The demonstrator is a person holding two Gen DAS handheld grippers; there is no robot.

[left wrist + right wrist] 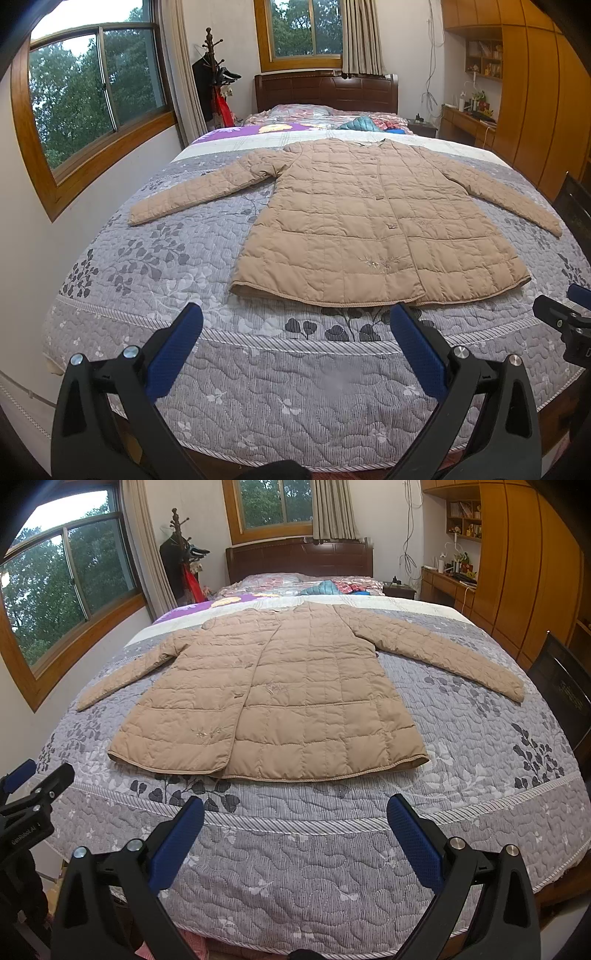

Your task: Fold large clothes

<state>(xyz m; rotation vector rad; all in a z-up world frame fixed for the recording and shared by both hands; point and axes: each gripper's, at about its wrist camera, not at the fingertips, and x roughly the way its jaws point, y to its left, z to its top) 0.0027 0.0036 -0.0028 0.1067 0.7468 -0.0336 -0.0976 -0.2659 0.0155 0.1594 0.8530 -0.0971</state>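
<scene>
Two grippers, both spread wide, nothing held. Left gripper (295, 321) has blue ribbed pads on black arms and hovers over the bed's near edge; the right gripper (295, 812) is the same. Each shows at the edge of the other's view.

Tan quilted coat (373, 229) lies flat just past the fingertips, front up and closed, hem toward the grippers, collar far. Puffy square stitching, a few dark buttons down the front, small embroidered sprigs. Both sleeves stretch out to the sides, angled slightly toward the hem. Coat apart from both grippers, nothing lying between fingertips and hem except bare quilt.

Grey quilted bedspread (295, 867) under it, wavy stitching, dark leaf print, striped band near the fingers. Beyond the coat: purple sheet, floral bedding, a teal padded item (360, 123), dark wood headboard (325, 92). Coat rack (212, 74) far left by the window; wood wardrobe (535, 92) and desk far right. Dark chair (565, 694) beside the bed, right.
</scene>
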